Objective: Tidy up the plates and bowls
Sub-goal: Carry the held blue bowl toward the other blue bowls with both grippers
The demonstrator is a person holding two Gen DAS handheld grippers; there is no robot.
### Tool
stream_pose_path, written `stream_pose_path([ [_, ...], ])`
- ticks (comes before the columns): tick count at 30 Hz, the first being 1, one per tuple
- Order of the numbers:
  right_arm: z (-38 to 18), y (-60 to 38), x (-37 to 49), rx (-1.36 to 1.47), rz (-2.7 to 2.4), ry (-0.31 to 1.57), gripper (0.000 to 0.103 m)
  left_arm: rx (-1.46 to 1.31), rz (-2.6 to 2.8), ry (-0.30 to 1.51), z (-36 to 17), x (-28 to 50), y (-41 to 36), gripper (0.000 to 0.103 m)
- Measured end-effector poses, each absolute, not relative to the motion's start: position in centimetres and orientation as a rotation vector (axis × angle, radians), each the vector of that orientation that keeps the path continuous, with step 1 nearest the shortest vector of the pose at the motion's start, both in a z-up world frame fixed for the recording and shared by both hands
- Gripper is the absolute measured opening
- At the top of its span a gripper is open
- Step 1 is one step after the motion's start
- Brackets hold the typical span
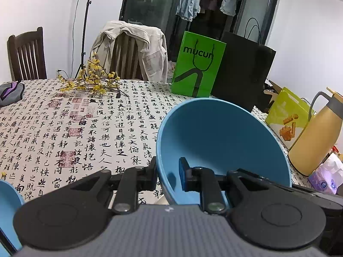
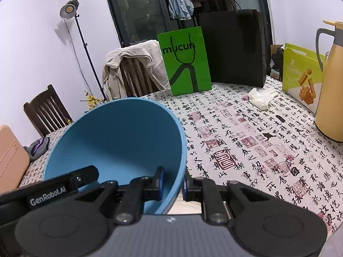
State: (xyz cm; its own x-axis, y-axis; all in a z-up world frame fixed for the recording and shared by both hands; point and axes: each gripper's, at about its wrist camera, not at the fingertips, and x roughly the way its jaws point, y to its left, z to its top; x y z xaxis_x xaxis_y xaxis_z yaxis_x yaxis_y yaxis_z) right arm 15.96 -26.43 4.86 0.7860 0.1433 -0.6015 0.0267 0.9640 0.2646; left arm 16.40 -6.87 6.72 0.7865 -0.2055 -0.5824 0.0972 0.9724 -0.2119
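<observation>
One blue bowl [image 1: 225, 141] [image 2: 120, 141] is tilted above the table with the calligraphy cloth [image 1: 64, 132] [image 2: 257, 150], its opening facing me. My left gripper [image 1: 169, 175] is shut on the bowl's left rim, one pad inside and one outside. My right gripper [image 2: 173, 183] is shut on the right rim of the same bowl. In the right wrist view a finger [image 2: 83, 174] of the left gripper reaches over the bowl's left edge. A second blue dish [image 1: 8, 203] shows at the left wrist view's bottom left edge. Something pale [image 2: 188, 205] lies under the bowl.
At the table's far side stand a green paper bag [image 1: 197, 66] [image 2: 184, 62] and a black bag [image 2: 233, 47]. A yellow jug [image 1: 315, 137] [image 2: 330, 81] and a yellow-green box [image 2: 302, 75] are at the right. A white cloth [image 2: 261, 96], flowering twigs [image 1: 92, 83] and chairs are also there.
</observation>
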Motion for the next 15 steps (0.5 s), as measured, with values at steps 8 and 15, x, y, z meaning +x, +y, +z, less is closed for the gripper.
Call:
stream_pose_path([
  [8,4.9,-26.0,15.9,0.262,0.082,0.664,0.016,-0.183,-0.159,0.641,6.8,16.0,-6.2,0.019],
  [15,5.1,-25.1,15.5,0.258,0.109,0.660,0.016,-0.197,-0.149,0.631,7.0,15.3,-4.9,0.019],
])
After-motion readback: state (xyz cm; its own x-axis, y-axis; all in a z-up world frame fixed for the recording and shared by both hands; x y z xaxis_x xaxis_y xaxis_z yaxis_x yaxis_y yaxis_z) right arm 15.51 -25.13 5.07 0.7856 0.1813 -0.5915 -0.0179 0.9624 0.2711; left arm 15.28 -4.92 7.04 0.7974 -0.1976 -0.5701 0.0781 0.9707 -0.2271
